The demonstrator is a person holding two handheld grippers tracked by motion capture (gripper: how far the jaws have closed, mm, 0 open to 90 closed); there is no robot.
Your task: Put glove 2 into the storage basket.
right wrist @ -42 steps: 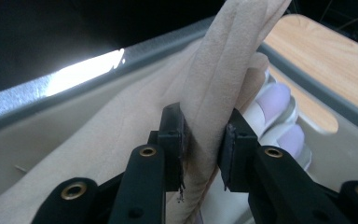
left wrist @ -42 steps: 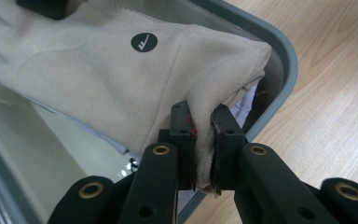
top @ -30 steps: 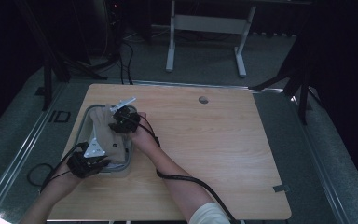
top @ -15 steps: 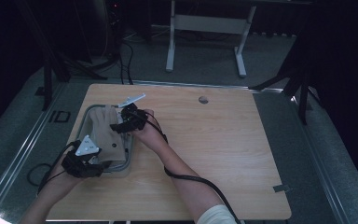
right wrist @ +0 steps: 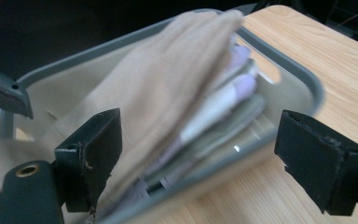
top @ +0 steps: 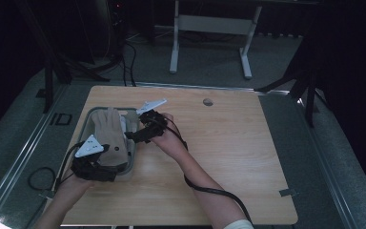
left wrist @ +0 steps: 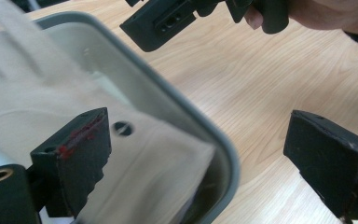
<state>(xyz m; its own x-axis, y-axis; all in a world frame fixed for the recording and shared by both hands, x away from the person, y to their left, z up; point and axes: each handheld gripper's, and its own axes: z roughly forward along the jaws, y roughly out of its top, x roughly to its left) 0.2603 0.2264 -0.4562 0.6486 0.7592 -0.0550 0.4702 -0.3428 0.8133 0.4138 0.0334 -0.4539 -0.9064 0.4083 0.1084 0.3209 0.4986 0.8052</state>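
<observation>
Now both tongs (left (top: 106,164), right (top: 132,136)) gape beside the glove (top: 108,131).

A tan glove (top: 108,136) covers most of the grey tray (top: 132,160), hiding much of the pale items stacked beneath it. The left gripper (top: 106,168) masks the glove's near cuff. In the right gripper view the glove's fingertips and the tray's far rim blur.

We count one grey tray (top: 134,160) at 9 o'clock on one desk (top: 228,157), one beige glove (top: 108,133) inside it, and two claws.
</observation>
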